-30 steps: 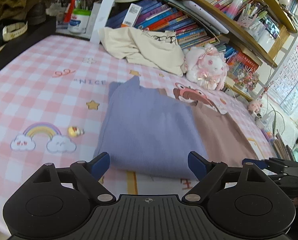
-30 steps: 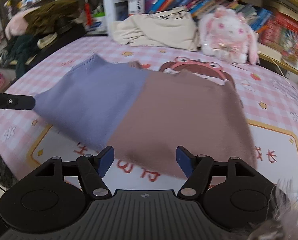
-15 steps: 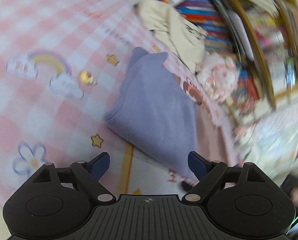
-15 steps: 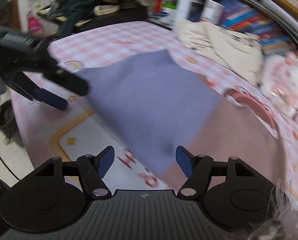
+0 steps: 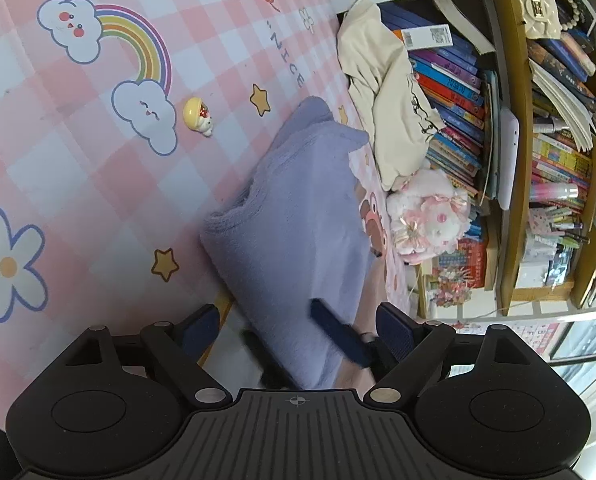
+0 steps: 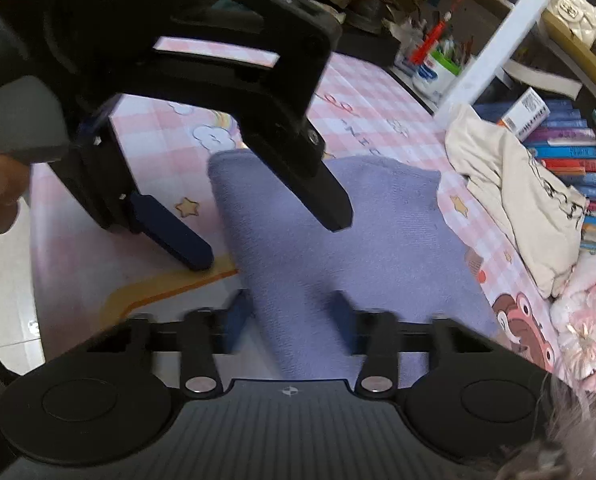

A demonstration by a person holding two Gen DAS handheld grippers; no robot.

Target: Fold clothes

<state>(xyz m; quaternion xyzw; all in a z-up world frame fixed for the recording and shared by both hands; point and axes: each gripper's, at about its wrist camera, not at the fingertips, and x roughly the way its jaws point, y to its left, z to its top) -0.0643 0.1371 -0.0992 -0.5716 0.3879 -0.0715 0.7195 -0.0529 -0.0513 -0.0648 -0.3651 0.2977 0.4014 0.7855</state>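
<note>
Your left hand-held gripper [image 5: 298, 334] is open w/ the near edge of the purple garment [image 5: 298, 232] between its fingers. Right hand-held gripper [image 6: 290, 322] is open too, straddling that edge. Garment lies on pink checked desk [image 5: 78, 168].

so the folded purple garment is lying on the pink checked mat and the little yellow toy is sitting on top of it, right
Not quite. The purple garment does lie on the pink checked mat, but the little yellow toy sits on the mat beside the rainbow print, apart from the garment, as the left wrist view shows.
</note>
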